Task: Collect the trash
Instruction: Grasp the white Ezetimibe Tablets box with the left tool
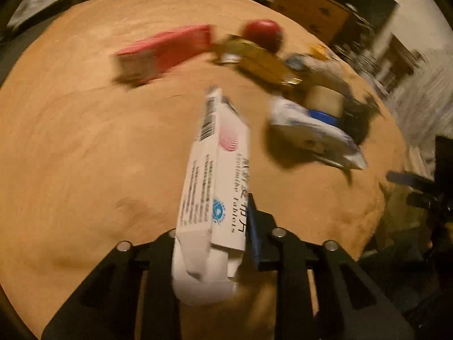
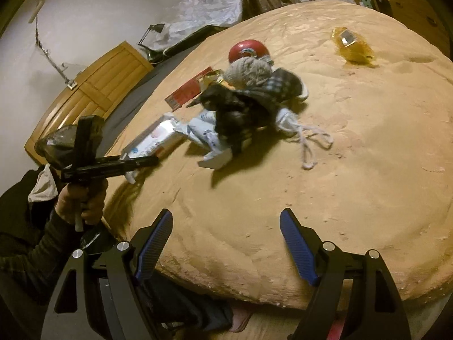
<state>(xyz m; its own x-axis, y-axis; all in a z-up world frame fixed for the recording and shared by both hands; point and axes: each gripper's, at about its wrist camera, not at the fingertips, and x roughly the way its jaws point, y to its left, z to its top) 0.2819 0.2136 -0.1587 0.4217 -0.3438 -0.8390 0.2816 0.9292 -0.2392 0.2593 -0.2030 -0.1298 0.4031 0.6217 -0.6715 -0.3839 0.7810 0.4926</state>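
while clamped in left gripper (image 1: 215, 240), white tablet box (image 1: 218, 170) crumpled, flap torn open; right gripper (image 2: 226, 243) spread apart.

white wall (image 2: 93, 8), wooden cabinet (image 2: 93, 82), tan bedspread (image 2: 354, 170)

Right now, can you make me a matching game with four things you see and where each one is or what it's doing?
Things:
1. white tablet box
2. red box
3. yellow wrapper
4. right hand-held gripper

States:
A. open, holding nothing
B. lying alone on the tan surface, away from the pile
C. clamped in the left hand-held gripper
D. lying flat at the far side of the pile

Pairs: 1-C, 2-D, 3-B, 4-A
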